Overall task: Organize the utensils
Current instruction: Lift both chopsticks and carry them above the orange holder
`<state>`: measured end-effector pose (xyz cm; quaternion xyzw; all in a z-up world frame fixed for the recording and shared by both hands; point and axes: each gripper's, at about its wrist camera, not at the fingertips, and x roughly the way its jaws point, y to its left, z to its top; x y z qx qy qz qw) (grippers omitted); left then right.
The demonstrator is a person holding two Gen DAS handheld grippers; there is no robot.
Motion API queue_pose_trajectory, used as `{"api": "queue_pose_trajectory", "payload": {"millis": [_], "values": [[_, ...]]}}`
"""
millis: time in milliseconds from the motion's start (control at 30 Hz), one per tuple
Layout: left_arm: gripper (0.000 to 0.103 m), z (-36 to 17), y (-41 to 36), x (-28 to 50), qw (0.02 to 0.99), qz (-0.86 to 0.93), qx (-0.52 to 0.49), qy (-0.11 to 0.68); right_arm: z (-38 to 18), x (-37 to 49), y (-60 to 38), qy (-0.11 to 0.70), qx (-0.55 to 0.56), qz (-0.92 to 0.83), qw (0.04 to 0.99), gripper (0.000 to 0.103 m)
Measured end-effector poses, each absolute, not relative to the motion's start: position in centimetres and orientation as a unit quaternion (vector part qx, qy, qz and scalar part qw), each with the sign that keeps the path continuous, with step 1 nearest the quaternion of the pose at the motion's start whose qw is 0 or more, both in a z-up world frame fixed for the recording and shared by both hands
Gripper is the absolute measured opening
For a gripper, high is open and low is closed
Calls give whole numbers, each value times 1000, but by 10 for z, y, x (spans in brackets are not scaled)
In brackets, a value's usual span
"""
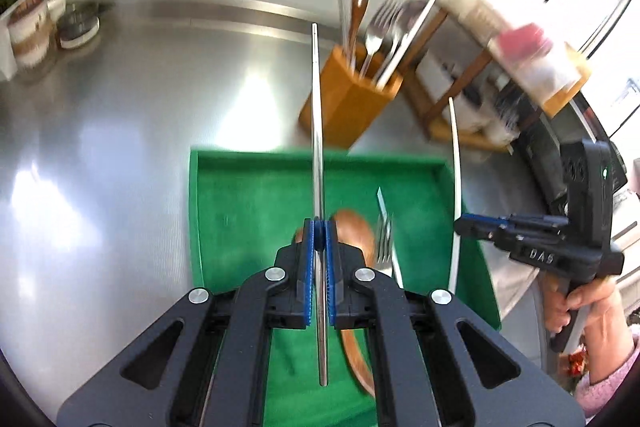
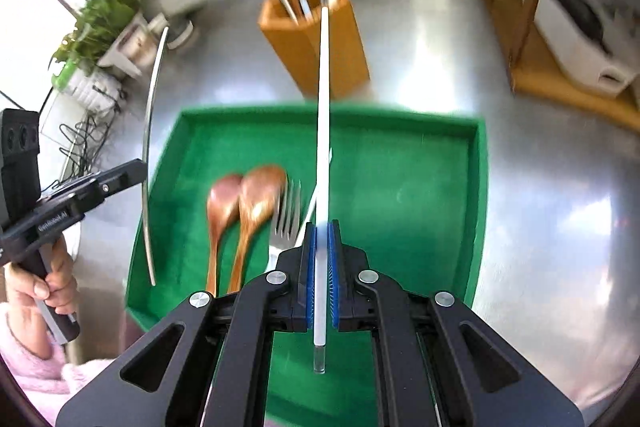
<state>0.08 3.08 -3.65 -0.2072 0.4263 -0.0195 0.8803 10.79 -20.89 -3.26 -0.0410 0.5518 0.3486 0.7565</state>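
My left gripper (image 1: 320, 239) is clamped on a steel chopstick (image 1: 317, 131), the right gripper (image 2: 322, 239) on a white chopstick (image 2: 323, 131) — both rods run up the centre of their frames toward the wooden holder (image 1: 352, 95) at upper middle. They look light, stiff and slick, so gripping near the thicker end seems safest. Below lies the green tray (image 2: 478, 163) with two wooden spoons (image 2: 256, 199) and a fork (image 2: 286, 219) at lower left — all on a shiny steel counter (image 1: 120, 131), a potted plant (image 2: 108, 15) upper left.
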Motion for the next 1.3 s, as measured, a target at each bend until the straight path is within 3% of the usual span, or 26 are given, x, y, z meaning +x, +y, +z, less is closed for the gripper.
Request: {"api": "queue_pose_trajectory", "payload": {"millis": [467, 833, 1300], "values": [[4, -3, 22, 1, 940, 11, -175, 293, 18, 113, -199, 358, -21, 354, 864, 6], [4, 28, 24, 27, 958, 1, -182, 223, 49, 136, -191, 290, 30, 360, 886, 6], [4, 47, 21, 125, 969, -22, -186, 165, 68, 194, -158, 234, 58, 354, 904, 6]]}}
